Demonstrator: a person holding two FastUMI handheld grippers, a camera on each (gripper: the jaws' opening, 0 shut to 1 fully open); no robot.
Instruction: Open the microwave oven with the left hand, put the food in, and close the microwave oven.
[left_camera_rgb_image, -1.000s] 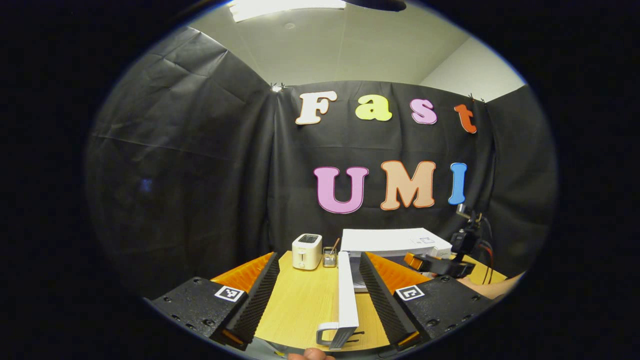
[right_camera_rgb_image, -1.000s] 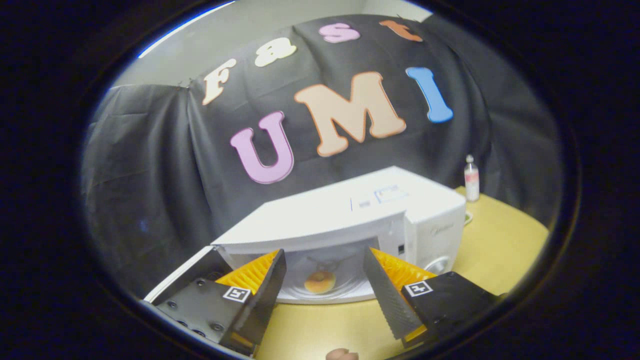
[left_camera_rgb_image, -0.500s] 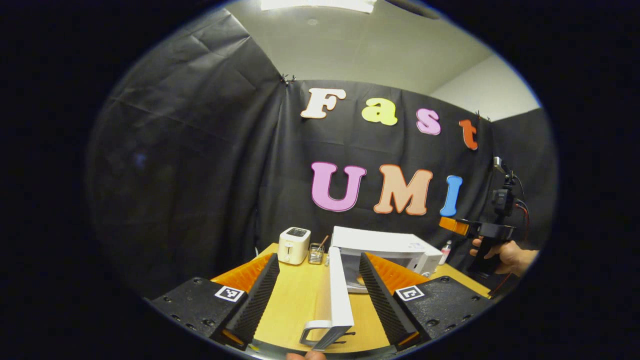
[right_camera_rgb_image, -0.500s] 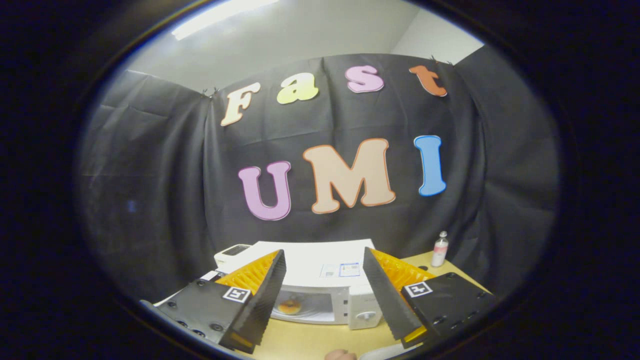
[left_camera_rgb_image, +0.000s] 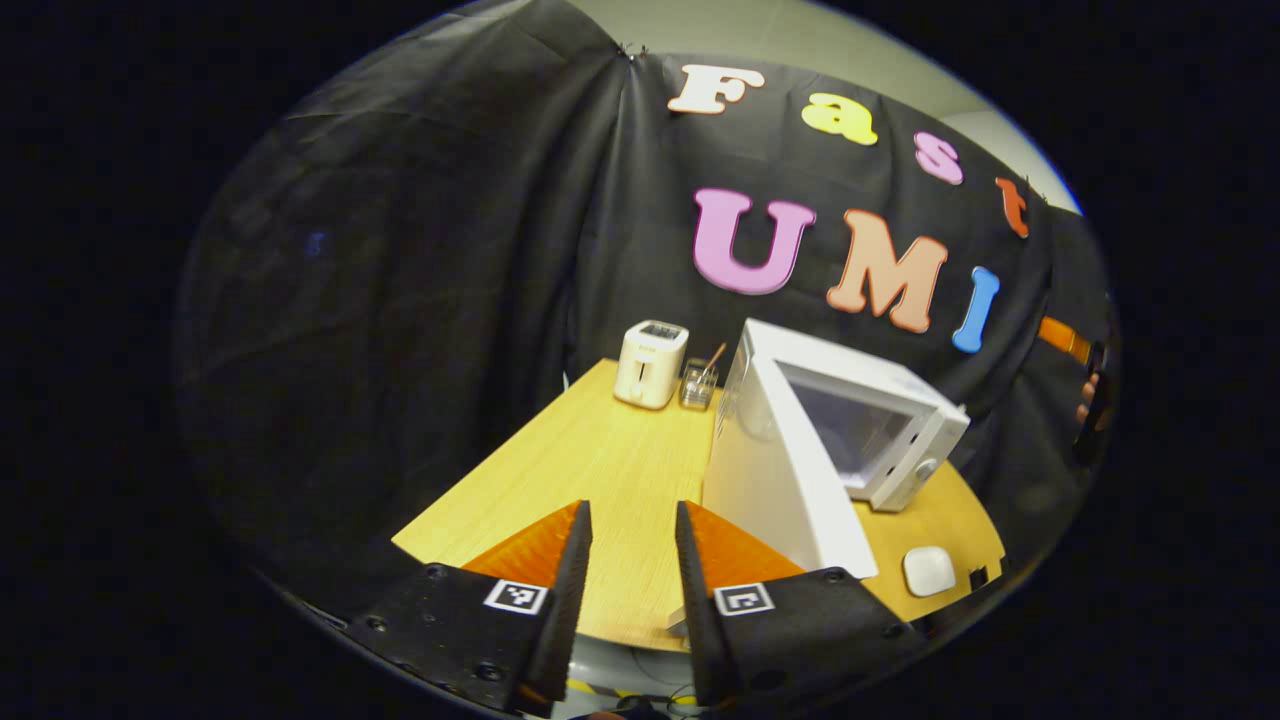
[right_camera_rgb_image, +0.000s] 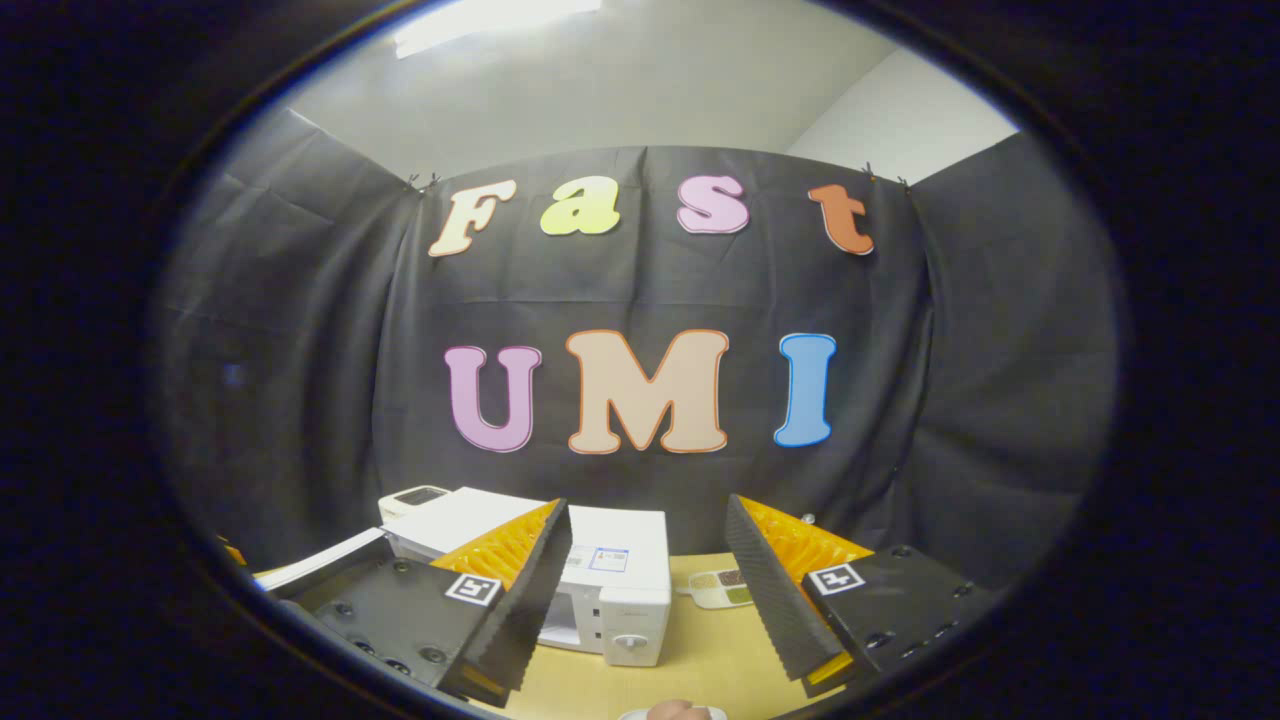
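The white microwave (left_camera_rgb_image: 905, 440) stands on the wooden table (left_camera_rgb_image: 600, 470) with its door (left_camera_rgb_image: 780, 480) swung wide open toward me. I cannot make out any food in its dim cavity (left_camera_rgb_image: 850, 430). My left gripper (left_camera_rgb_image: 632, 560) hovers over the table's near edge, left of the door, open with a narrow gap and nothing between its fingers. In the right gripper view, my right gripper (right_camera_rgb_image: 648, 560) is wide open and empty, held back above the microwave (right_camera_rgb_image: 625, 590), whose door (right_camera_rgb_image: 320, 560) sticks out at the left. That gripper (left_camera_rgb_image: 1085, 370) and the hand holding it show at the far right.
A white toaster (left_camera_rgb_image: 650, 365) and a small glass holder (left_camera_rgb_image: 697, 385) stand at the back of the table. A small white rounded object (left_camera_rgb_image: 930, 570) lies near the front right edge. A small dish (right_camera_rgb_image: 720, 590) sits right of the microwave.
My left gripper has drawn back and leftward, its fingers have narrowed, and the door no longer lies between them. My right gripper has risen and backed away from the microwave's cavity.
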